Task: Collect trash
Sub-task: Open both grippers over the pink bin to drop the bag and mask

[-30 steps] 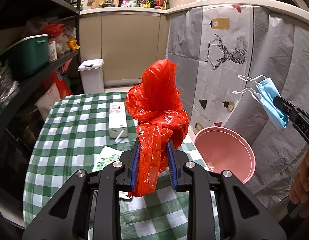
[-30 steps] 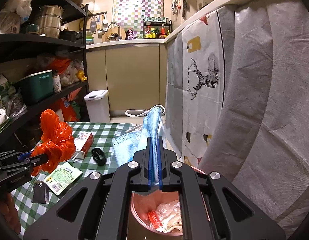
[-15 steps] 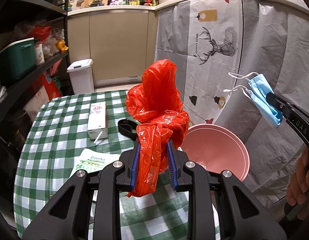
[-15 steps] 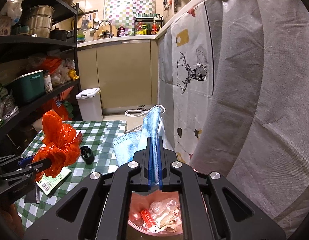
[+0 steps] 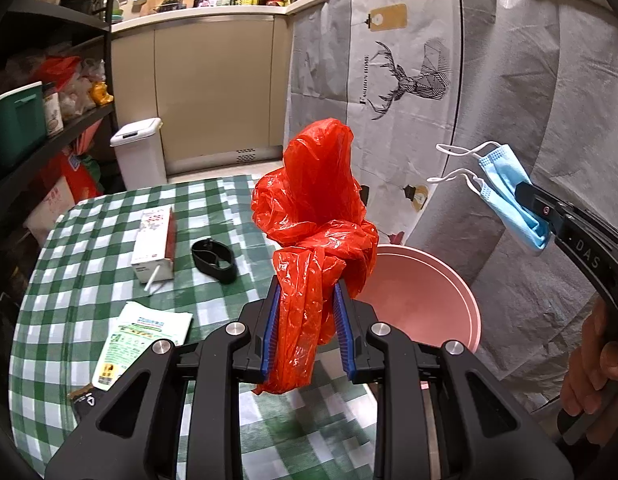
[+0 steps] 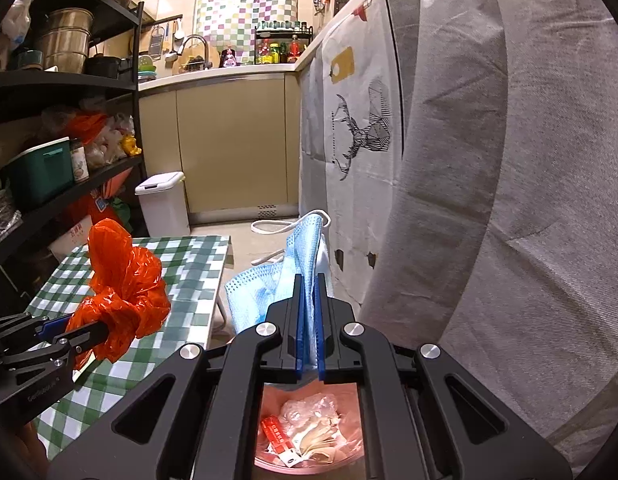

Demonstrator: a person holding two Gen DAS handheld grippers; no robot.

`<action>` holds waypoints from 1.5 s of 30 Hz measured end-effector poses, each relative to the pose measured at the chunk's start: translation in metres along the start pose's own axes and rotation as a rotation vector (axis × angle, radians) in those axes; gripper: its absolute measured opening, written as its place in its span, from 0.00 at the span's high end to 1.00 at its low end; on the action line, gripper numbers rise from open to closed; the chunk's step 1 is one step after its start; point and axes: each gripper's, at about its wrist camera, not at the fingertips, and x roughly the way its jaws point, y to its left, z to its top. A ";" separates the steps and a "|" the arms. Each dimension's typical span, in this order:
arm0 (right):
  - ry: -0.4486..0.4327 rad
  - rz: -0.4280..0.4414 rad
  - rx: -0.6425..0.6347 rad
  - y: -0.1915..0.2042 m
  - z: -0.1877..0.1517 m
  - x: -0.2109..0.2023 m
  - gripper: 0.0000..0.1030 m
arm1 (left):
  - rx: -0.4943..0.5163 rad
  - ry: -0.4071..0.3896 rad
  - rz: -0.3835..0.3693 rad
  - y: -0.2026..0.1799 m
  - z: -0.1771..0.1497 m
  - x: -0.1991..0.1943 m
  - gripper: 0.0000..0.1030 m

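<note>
Beside the checked table (image 5: 89,240), low on the floor, sits the pink bin (image 5: 421,300) w/ wrappers & paper scraps already inside, seen from my R wrist cam under the claw frame. My left claw (image 5: 307,320) is clamped on a crumpled red plastic bag (image 5: 317,216); blue pads squeeze its lower twist, rest of bag bunches upward above the pads, tail hangs below. From L cam the bag sits over the table's right edge, just beside the bin rim. My right claw (image 6: 307,320) is nearly fully closed, pinching a light blue face mask (image 6: 301,264) btwn its pads; mask stands up out of the claw, one fold flopping left, white ear loops sticking out at top. R cam shows that claw right above the bin opening. In L cam the same mask (image 5: 509,196) hangs off the right claw's tip at frame right, well up from the bin, w/ a hand (image 5: 593,368) gripping the handle below. On the table, all untouched: white & red carton (image 5: 155,240) w/ a straw at its near end, black band-like item (image 5: 213,256) just right of it, green & white printed packet (image 5: 145,336) nearer me, small dark packet (image 5: 85,396) at the packet's near corner. Behind table: white lidded bin (image 5: 139,152) on the floor, dark shelves on the left, grey deer-print cloth (image 5: 409,80) draped on the right
</note>
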 end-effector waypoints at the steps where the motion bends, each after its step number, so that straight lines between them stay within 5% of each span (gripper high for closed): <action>1: 0.001 -0.003 0.001 -0.002 0.000 0.001 0.95 | 0.002 0.001 -0.003 -0.002 0.000 0.001 0.76; 24: 0.040 -0.030 0.007 -0.020 -0.008 0.017 0.95 | 0.024 0.034 -0.057 -0.041 0.002 0.029 0.76; 27: 0.057 -0.022 0.009 -0.022 -0.009 0.020 0.88 | 0.028 0.045 -0.082 -0.047 0.003 0.034 0.75; 30: 0.083 -0.029 0.004 -0.022 -0.012 0.026 0.69 | 0.024 0.081 -0.128 -0.053 0.004 0.040 0.62; 45: 0.059 -0.003 0.007 -0.011 -0.011 0.019 0.68 | 0.023 0.035 -0.057 -0.018 -0.001 0.017 0.62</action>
